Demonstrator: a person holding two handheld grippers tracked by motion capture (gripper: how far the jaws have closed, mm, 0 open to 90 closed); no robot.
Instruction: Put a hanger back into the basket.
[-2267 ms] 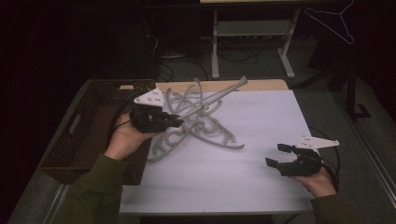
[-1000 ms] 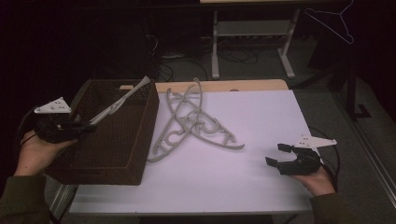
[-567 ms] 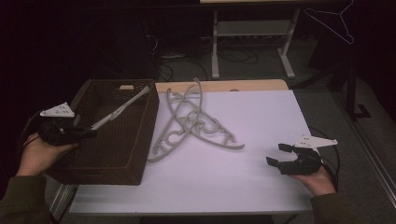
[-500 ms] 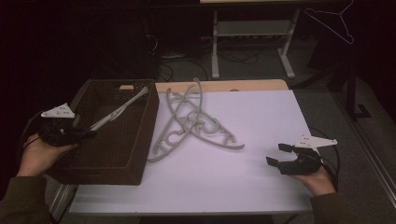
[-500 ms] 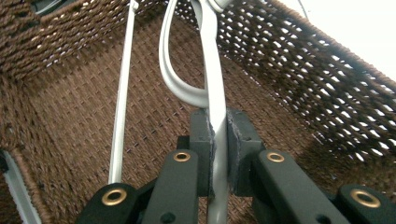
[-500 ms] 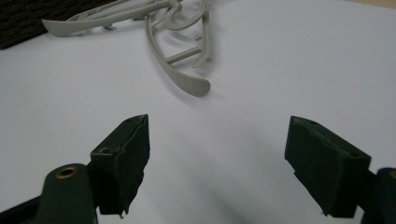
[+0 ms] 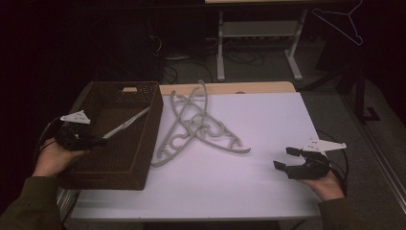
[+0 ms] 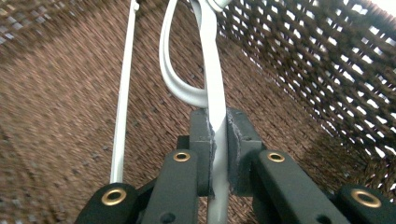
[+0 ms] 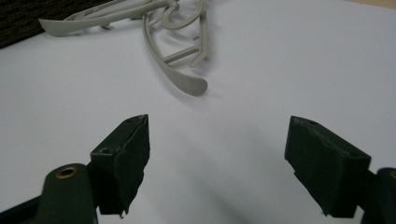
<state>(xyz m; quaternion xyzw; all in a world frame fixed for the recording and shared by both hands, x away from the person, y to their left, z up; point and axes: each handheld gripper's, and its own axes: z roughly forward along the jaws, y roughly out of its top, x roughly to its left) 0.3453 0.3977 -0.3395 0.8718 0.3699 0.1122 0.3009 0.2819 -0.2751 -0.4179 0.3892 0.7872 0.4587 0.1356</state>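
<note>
Now the left gripper (image 7: 98, 140), clamped tight on one hanger (image 8: 212, 88), has carried it off the table (image 7: 268, 167) and lowered it into the basket (image 7: 148, 134), so it can let go; the right gripper (image 9: 217, 163) waits wide apart

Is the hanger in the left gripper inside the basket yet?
Partly in. The left gripper is shut on the hanger over the basket floor; its far end leans on the rim.
</note>
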